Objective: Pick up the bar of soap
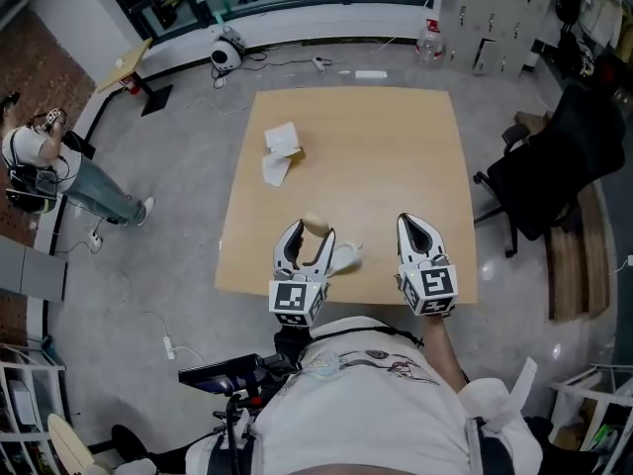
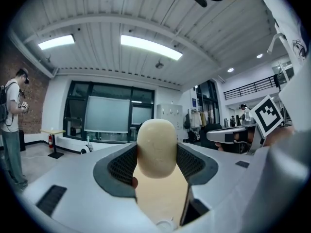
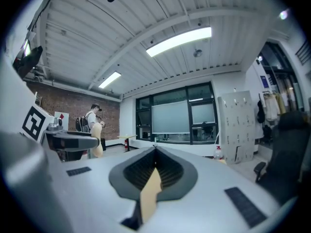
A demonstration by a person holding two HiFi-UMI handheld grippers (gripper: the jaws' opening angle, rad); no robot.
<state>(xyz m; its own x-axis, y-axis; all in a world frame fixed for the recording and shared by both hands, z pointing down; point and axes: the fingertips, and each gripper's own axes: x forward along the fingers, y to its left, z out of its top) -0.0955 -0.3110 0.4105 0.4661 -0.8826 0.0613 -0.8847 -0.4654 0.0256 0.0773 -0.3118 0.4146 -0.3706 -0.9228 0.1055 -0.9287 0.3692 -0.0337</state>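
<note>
Jaws of the left gripper were closed on the bar of soap, held over the near edge of the table, lower centre of the head view. Jaws of the right gripper were pressed together, empty. The soap was judged light, stiff and slippery, best gripped across its narrow sides. No lettering could be read.

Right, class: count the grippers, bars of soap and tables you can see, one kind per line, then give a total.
grippers: 2 (left gripper, right gripper)
bar of soap: 1
table: 1
total: 4
</note>
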